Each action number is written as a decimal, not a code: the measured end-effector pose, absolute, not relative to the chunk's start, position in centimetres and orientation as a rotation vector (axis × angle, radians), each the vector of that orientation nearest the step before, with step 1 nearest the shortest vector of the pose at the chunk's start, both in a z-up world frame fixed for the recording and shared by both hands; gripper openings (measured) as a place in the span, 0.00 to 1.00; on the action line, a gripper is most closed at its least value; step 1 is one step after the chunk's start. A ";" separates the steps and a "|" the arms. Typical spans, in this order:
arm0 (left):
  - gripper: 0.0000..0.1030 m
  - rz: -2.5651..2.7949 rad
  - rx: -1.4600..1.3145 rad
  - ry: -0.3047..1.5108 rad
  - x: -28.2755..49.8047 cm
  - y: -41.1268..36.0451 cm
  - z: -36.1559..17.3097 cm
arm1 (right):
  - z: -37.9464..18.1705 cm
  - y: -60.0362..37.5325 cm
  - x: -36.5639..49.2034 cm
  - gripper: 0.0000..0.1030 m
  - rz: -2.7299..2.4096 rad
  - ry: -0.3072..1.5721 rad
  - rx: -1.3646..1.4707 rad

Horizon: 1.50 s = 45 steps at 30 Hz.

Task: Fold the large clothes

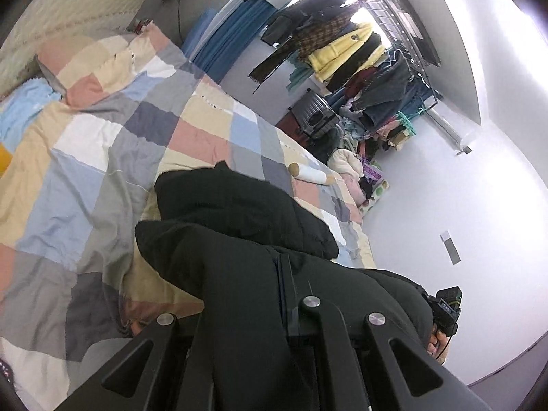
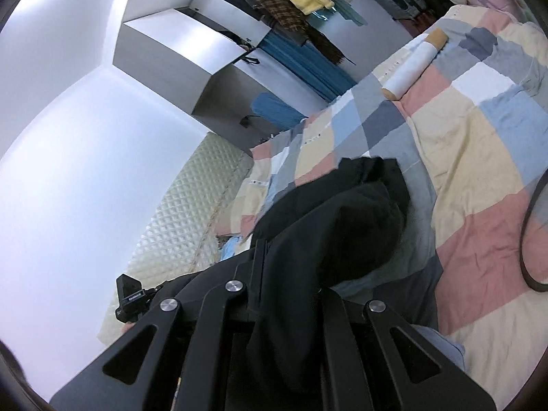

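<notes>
Left gripper (image 1: 286,267): clamping black fabric, jaws closed down on a fold of it, cloth draping over both fingers.
Right gripper (image 2: 260,250): clenched on the same dark cloth, fabric spilling over the linkage and hiding the tips.
Black garment (image 1: 239,212): hanging from both tools, bulk sagging ahead of and below the fingers, far end resting in a heap on the bedding just beyond the left tool.
Black garment, right view (image 2: 346,212): bunching directly in front of the fingers, lower part lying on the cover.
Patchwork quilt (image 1: 102,144): spreading under and ahead of both tools, wrinkling in pink, cream, blue and grey squares.
White roll (image 1: 310,173): lying on the quilt beyond the garment, well apart from the left fingers, brown end caps showing.
White roll, right view (image 2: 414,65): lying far ahead and to the upper right of the tool.
Clothes rack (image 1: 363,54): standing far ahead across the room, carrying yellow, plaid and dark items.
Quilted headboard (image 2: 191,202): running along the left of the right tool.
Dark strap (image 2: 529,233): curving on the quilt at the right edge of the right view.
Opposite tool, seen from left (image 1: 445,304): showing at the lower right, partly hidden by cloth.
</notes>
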State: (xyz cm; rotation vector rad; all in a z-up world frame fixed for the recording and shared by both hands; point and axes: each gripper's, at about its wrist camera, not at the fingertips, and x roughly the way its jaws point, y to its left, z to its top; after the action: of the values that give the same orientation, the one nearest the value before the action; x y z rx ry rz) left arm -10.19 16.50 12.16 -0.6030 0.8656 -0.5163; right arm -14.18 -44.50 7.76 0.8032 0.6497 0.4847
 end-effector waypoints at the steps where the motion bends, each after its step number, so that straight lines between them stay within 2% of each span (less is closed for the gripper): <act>1: 0.07 -0.516 -0.595 0.865 -10.3 16.5 12.6 | 8.1 -44.6 -14.4 0.06 0.485 0.648 0.798; 6: 0.07 -0.497 -0.554 0.867 -8.3 15.8 14.1 | 9.4 -45.3 -12.6 0.06 0.474 0.654 0.785; 13: 0.08 -0.418 -0.497 0.858 -2.1 13.8 15.6 | 10.5 -46.1 -5.5 0.07 0.414 0.649 0.769; 23: 0.08 -0.252 -0.367 0.842 9.3 10.3 14.1 | 8.9 -46.0 6.2 0.07 0.248 0.666 0.685; 29: 0.09 -0.144 -0.256 0.757 14.4 7.7 10.0 | 5.7 -45.6 11.8 0.06 0.122 0.687 0.600; 36: 0.10 -0.065 -0.139 0.779 18.8 6.6 2.1 | 0.4 -44.3 16.2 0.07 0.064 0.730 0.478; 40: 0.10 -0.037 -0.058 0.763 20.1 5.4 0.4 | -1.9 -43.4 18.2 0.06 0.044 0.738 0.391; 45: 0.10 -0.045 -0.090 0.796 22.4 5.6 -2.1 | -4.3 -42.8 20.1 0.06 0.041 0.763 0.342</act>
State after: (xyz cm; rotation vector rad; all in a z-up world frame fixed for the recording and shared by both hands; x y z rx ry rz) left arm 22.36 5.64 -2.14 -0.0900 0.7963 -0.0454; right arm 20.08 -42.80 -4.25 0.3418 0.7635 0.0409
